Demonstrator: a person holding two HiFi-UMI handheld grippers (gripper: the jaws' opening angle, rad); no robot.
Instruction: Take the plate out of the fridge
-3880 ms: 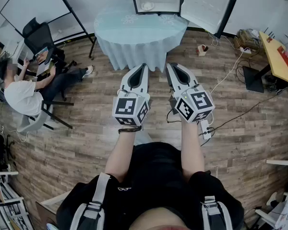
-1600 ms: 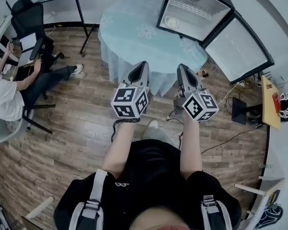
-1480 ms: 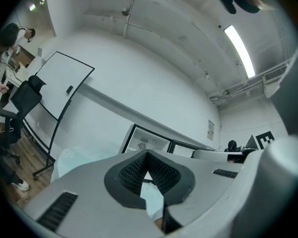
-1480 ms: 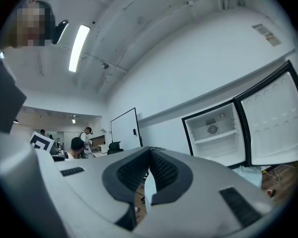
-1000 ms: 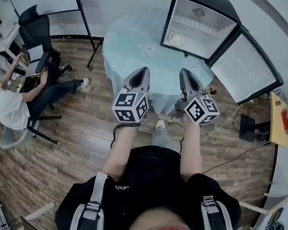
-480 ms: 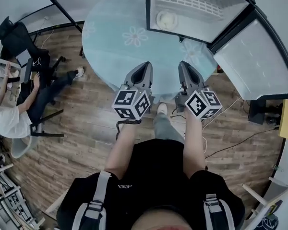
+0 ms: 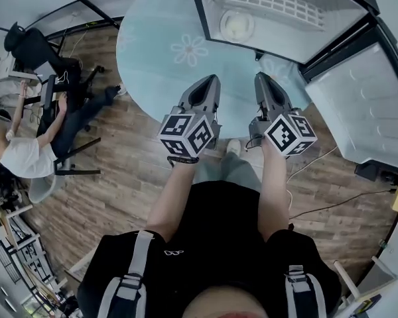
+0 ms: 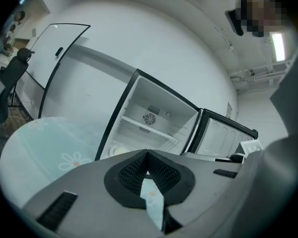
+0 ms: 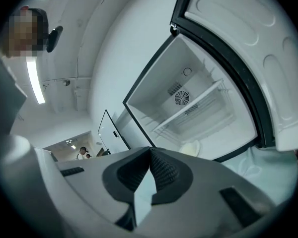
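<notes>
Stepped up to the table (image 7: 152,55), left gripper (image 7: 211,79) and right gripper (image 7: 262,78) both pinched together, empty — brought the plate (image 7: 237,25) in the open fridge (image 7: 298,38) nearer at twelve o'clock, probably reachable next.

Round table (image 7: 156,71) wore pale blue flowered cloth. Person (image 7: 25,156) sat far left. Wood-plank floor (image 7: 113,184); black cable (image 7: 331,203) lay right.

My left gripper (image 7: 211,79) and right gripper (image 7: 261,77) sit side by side at the table's (image 7: 166,65) near edge. Ahead of both jaws, on the table, stands the fridge (image 7: 285,18), with the plate (image 7: 237,25) inside on its floor. Its door (image 7: 365,105) stands out to the right.
</notes>
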